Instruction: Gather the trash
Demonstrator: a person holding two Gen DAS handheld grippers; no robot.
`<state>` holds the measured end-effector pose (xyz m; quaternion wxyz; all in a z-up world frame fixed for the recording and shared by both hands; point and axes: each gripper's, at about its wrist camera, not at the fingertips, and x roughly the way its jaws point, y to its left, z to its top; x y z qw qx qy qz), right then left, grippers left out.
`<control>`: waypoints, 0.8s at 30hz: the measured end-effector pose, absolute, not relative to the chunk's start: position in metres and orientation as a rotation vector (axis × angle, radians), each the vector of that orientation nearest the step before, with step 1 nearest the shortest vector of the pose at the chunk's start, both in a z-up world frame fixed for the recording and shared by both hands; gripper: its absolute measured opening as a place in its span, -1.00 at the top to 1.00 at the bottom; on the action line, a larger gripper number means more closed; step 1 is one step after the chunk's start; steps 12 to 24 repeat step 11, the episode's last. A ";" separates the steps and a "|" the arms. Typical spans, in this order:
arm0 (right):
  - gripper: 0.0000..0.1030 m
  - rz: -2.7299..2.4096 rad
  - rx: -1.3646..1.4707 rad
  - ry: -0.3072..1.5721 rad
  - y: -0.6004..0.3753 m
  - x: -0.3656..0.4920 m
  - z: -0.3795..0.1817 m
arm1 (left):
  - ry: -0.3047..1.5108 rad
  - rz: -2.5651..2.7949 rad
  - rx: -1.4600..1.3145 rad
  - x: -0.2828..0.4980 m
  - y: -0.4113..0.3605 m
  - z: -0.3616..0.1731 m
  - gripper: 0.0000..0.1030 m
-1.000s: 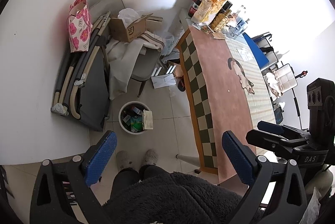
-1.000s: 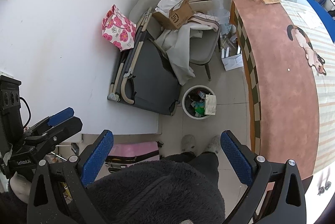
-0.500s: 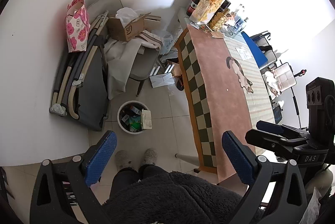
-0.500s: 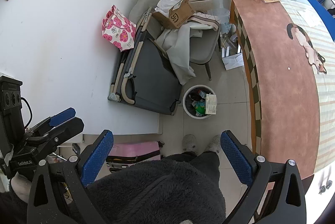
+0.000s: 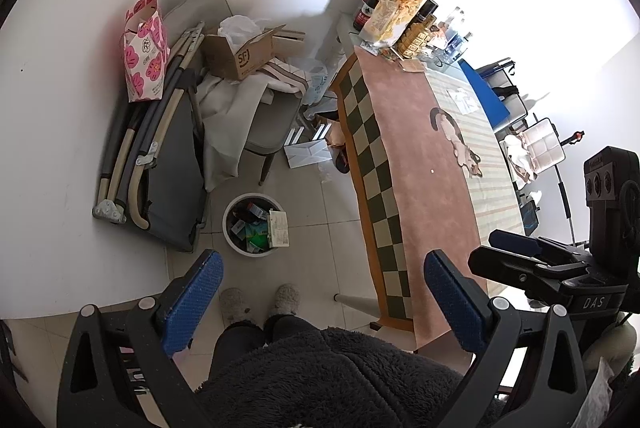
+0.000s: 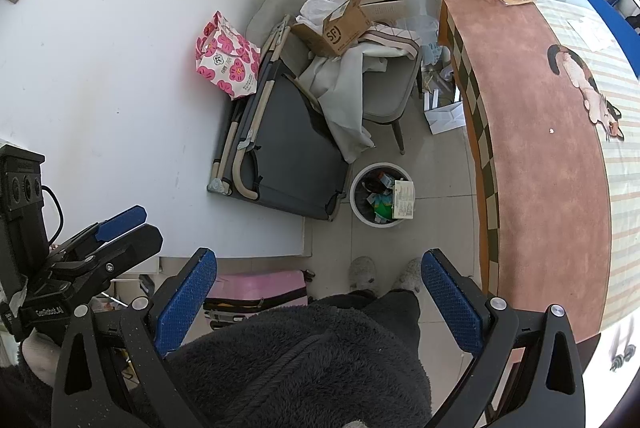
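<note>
A: Left gripper [image 5: 324, 302] up high, blue pads spread wide, nothing between them. Right gripper [image 6: 318, 298] the same: jaws gaping and empty, both aimed down over the person's dark fleece top [image 6: 296, 360].

B: And straight past the fingertips, the white trash bin [image 5: 256, 224] stands upright on the tile floor, mouth facing up, just ahead of the slippers [image 5: 260, 302].

A: A flat carton [image 5: 279, 229] leans on its rim, long side running toward the feet.

B: The right camera catches a pink case [image 6: 256, 288] low against the wall; the left view doesn't show it.

A: And the left one gets the far chairs [image 5: 536, 144] beyond the table [image 5: 416, 164]. One white speck [image 5: 432, 171] sits on the pink cloth.

B: The bin lies between the folded cot [image 6: 288, 152] and the table.
</note>
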<state>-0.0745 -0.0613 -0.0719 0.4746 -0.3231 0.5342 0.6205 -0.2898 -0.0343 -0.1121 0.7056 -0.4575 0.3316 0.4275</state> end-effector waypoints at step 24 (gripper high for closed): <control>-1.00 1.514 -0.786 1.308 -0.061 -0.075 -0.071 | 0.734 0.944 -1.019 -0.285 -0.034 -0.111 -0.99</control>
